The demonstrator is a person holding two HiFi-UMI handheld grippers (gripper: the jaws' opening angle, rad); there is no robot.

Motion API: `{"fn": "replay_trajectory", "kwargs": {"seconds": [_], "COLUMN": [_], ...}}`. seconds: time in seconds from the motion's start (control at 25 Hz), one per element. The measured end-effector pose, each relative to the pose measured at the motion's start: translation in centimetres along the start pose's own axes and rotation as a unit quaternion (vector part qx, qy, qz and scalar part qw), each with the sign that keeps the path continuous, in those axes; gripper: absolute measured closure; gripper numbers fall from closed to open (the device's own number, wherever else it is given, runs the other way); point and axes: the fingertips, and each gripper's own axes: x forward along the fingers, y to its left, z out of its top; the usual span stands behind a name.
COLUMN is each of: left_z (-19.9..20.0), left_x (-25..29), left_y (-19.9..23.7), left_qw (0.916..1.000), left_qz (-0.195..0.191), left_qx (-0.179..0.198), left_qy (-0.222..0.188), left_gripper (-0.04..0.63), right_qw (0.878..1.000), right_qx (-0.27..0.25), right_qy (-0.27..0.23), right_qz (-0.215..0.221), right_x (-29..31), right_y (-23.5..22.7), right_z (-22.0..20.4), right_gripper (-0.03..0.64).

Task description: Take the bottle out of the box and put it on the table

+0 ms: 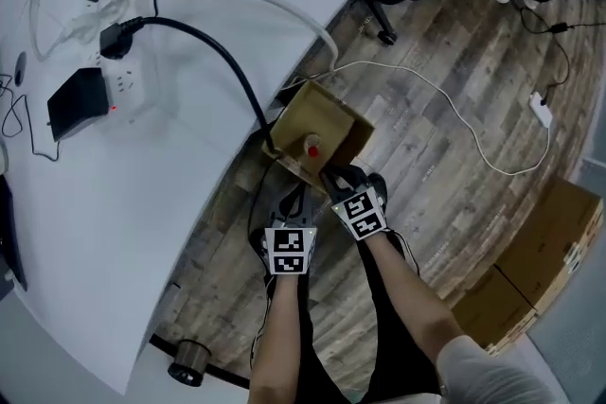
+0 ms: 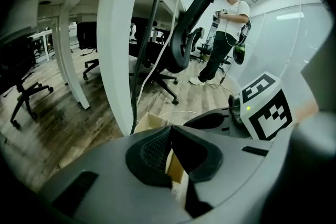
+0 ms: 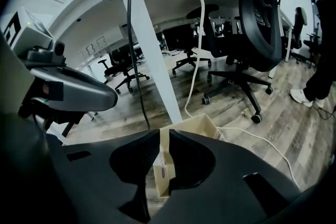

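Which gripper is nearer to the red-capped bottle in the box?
Right. The right gripper reaches the near edge of the box, just beside the bottle; the left gripper is further back from it.

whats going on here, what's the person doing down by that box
A person holds both grippers down at the open cardboard box on the floor beside the white table. The red-capped bottle stands inside, not yet lifted. The left gripper and right gripper are at the box's near edge, cardboard showing in each one's narrow jaw gap.
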Motion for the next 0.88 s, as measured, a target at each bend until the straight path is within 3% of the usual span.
{"fn": "replay_trajectory", "kwargs": {"seconds": [0.32, 0.6, 0.88], "left_z": [-2.7, -7.2, -9.7], "left_x": [3.5, 7.9, 9.3], "left_y": [0.9, 1.8, 3.8], "left_qw": [0.9984, 0.9958, 0.9952], "left_qz": [-0.035, -0.057, -0.058], "left_qx": [0.045, 0.071, 0.077], "left_qy": [0.004, 0.013, 0.015], "left_gripper": [0.580, 0.581, 0.581], "right_qw": [1.000, 0.999, 0.996], "right_qx": [0.009, -0.029, -0.083], "right_qy": [0.002, 0.013, 0.023], "right_qz": [-0.025, -0.019, -0.036], "right_x": [4.7, 10.7, 14.4], "right_y": [-2.0, -3.6, -3.9], "right_z": [-4.5, -8.1, -9.4], "right_gripper": [0.431, 0.373, 0.371]}}
